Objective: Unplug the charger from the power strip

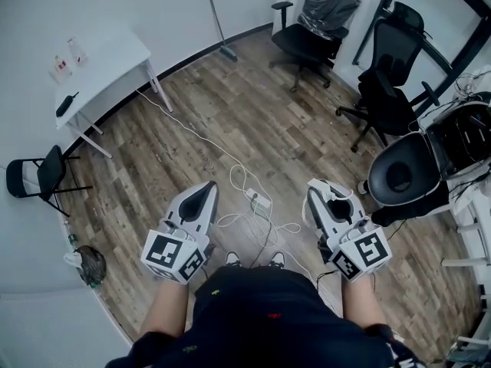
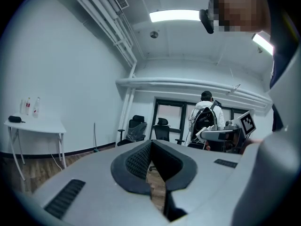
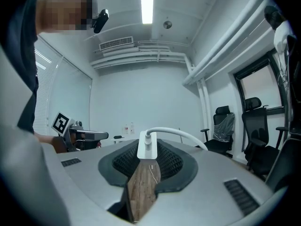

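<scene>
Pinching a white charger [image 3: 147,147] between its tips, the right tool [image 1: 317,188] is held out level in front of the standing person. The charger stands up from the dark ribbed pads [image 3: 171,163], and its white cable [image 3: 181,134] leaves its top end and arcs away to the right in the right gripper view. The left tool [image 1: 205,189] is held level alongside, well apart from the right one, with its pads pressed together at the tips and nothing between them. On the wood floor [image 1: 192,129] below, between the two tools in the head view and just ahead of the person's shoes [image 1: 231,259], lies the white strip [image 1: 259,200], clear of the charger. Loose white cord [image 1: 230,156] trails from the strip across the floor toward a white worktop [image 1: 107,64] by the wall.
</scene>
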`<state>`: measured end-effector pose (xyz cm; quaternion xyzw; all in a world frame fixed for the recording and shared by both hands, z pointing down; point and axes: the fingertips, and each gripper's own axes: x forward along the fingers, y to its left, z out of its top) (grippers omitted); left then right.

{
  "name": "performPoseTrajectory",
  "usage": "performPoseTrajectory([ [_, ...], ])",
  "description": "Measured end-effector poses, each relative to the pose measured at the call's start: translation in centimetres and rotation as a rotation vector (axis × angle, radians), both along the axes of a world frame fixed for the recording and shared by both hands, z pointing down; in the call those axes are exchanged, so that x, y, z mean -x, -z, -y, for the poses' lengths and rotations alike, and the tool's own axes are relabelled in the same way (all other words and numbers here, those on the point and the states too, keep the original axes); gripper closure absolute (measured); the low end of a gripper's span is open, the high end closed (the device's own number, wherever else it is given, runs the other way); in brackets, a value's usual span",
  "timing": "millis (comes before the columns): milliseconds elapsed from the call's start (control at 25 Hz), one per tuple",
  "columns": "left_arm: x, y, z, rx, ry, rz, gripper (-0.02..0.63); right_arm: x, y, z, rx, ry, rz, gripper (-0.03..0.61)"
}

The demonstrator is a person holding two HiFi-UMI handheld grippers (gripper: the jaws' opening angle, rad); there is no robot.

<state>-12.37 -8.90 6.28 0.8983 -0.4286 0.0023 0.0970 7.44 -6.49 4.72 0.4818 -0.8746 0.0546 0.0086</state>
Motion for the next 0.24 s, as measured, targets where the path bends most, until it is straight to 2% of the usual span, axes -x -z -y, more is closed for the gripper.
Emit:
performPoseTrajectory([
  [240, -0.05, -0.08, 0.47, -0.01, -0.01, 0.015, 0.594, 0.46, -0.08, 0.38, -0.006, 0.002, -0.012, 0.472],
])
